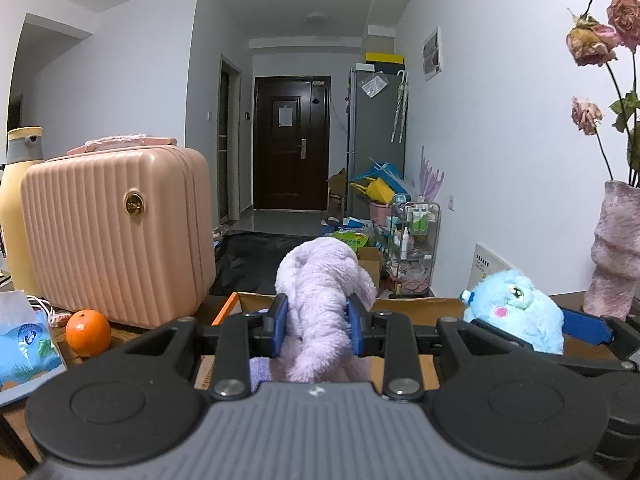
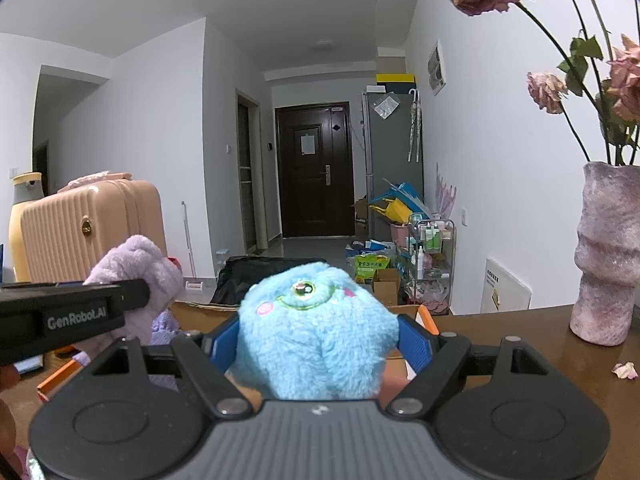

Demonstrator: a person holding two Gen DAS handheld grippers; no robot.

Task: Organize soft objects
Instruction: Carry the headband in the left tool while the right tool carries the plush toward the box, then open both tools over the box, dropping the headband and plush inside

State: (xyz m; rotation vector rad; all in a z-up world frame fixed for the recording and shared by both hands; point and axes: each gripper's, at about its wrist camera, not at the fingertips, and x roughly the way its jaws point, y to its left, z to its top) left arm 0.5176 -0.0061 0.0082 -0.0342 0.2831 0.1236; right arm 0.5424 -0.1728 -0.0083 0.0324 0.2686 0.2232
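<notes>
Left wrist view: left claw [image 1: 318, 330] clamped tight on the lilac plush [image 1: 320, 280], blue pads [image 1: 281, 322] pinching a narrow waist of pile while the bulk bulges above and a limp tail droops below. Held over the open cardboard box [image 1: 416, 308], which sits on the brown surface [image 1: 120, 334]. Likely trouble: thin fold of fleece sliding out of the pinch, dropping outside the box rim or onto the orange [image 1: 88, 332] just beside the pink suitcase [image 1: 116, 232]. To the right, blue plush [image 1: 516, 312] caught in the other claw, near the lilac one; risk of the two toys or tools bumping over the same opening. Pink vase [image 1: 612, 252] with dried roses well off to the right, beyond the blue toy.

Right wrist view: right claw [image 2: 316, 344] closed on the blue plush [image 2: 316, 320], fingers spread wide by its round body, face turned away and upward. Wide, springy grip, so likely to squirt forward if squeezed harder or tilted. Box edge [image 2: 424, 316] just past the toy; a release from here probably lands near the rim rather than deep inside. Left claw [image 2: 132, 312] and lilac plush [image 2: 140, 268] close on the left. Vase [image 2: 608, 256] on the surface [image 2: 520, 344] to the right; a swing that way could tip it.
</notes>
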